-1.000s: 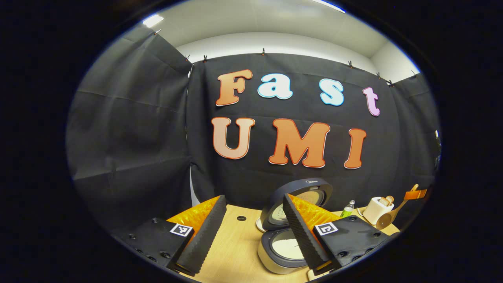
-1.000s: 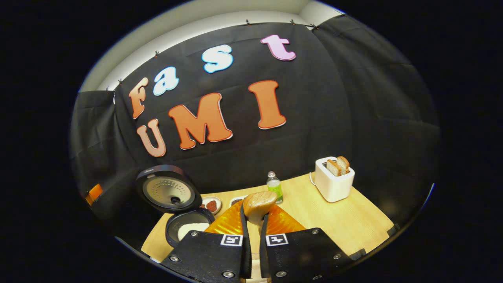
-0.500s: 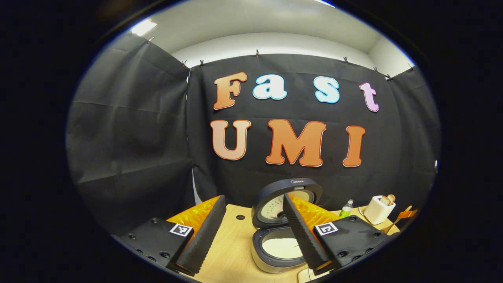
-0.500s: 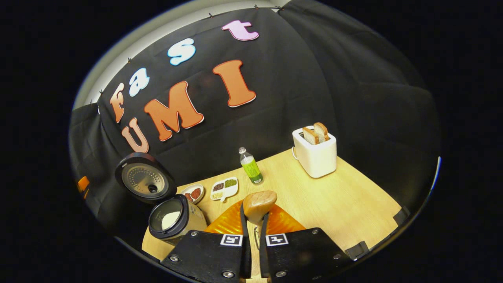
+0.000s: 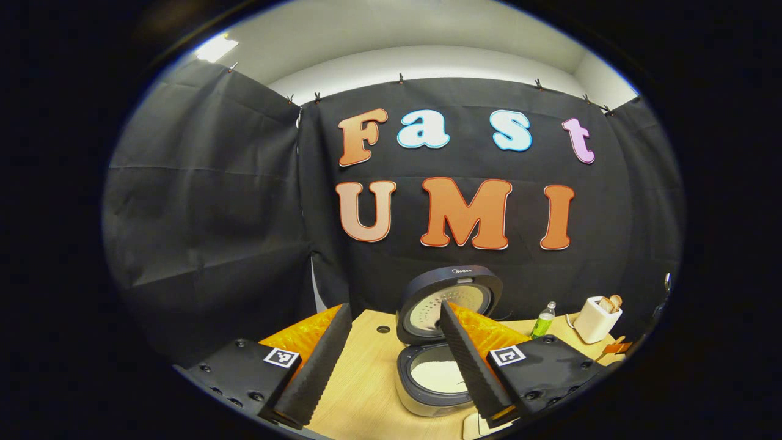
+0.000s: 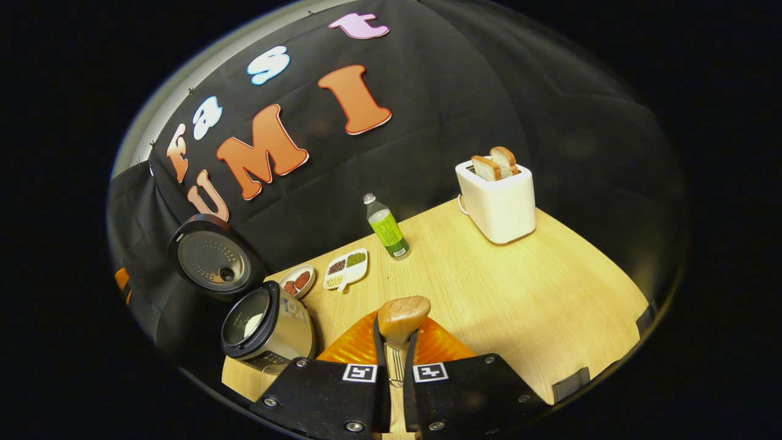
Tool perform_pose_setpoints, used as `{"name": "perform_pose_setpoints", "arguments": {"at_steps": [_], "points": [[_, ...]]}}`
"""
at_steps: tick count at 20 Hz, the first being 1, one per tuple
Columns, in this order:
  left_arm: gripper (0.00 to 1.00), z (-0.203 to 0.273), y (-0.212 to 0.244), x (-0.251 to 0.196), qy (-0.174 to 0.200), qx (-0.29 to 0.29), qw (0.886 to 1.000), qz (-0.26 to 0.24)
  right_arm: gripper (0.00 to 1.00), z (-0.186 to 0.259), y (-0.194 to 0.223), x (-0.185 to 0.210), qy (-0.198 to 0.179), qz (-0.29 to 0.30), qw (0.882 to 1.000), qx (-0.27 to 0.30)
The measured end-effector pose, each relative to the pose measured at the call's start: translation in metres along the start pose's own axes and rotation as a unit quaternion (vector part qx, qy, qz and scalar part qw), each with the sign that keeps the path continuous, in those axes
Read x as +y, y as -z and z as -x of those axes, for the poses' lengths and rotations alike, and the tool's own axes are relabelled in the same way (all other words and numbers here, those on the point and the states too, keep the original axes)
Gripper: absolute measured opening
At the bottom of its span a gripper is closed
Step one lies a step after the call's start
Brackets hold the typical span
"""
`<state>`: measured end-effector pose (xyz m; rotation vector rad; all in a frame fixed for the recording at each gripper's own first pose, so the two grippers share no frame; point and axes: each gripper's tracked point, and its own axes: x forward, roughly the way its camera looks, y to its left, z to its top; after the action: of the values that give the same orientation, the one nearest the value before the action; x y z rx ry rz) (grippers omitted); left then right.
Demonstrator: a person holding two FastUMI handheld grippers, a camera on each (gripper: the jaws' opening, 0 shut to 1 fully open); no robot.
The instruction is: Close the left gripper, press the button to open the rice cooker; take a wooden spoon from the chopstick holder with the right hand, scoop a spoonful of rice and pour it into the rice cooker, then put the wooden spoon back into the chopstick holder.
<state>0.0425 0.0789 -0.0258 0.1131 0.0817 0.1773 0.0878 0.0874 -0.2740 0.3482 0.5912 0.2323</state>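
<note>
Rice already lies in the open round dark-lidded rice cooker (image 6: 259,324); my right gripper (image 6: 396,342) is clamped on the light wooden spoon (image 6: 400,318), left gripper (image 5: 391,354) jaws apart, so next I judge: return spoon to holder.

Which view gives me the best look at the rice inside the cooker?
The left gripper view: it looks into the open cooker, with the rice plainly visible. In the right gripper view the cooker sits off to the side, the rice a mere sliver.
</note>
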Motion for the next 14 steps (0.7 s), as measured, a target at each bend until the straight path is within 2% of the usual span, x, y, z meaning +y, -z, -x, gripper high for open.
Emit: {"name": "perform_pose_setpoints", "arguments": {"at_steps": [5,11,13,14], "points": [[0.94,0.003,-0.002,0.001,-0.011,0.002,1.000,-0.007,0.07,-0.009,0.010,-0.007,-0.015,-0.031,0.999,0.010],[0.94,0.001,-0.004,-0.011,-0.005,0.000,1.000,-0.016,0.21,-0.005,0.006,-0.022,-0.005,-0.045,0.999,0.017],[0.94,0.000,-0.005,-0.016,0.000,0.000,1.000,-0.016,0.35,-0.001,-0.006,-0.033,0.016,-0.030,0.999,0.008],[0.94,0.000,-0.004,-0.020,0.003,0.000,1.000,-0.015,0.49,0.003,-0.013,-0.038,0.025,-0.020,0.999,0.004]]}}
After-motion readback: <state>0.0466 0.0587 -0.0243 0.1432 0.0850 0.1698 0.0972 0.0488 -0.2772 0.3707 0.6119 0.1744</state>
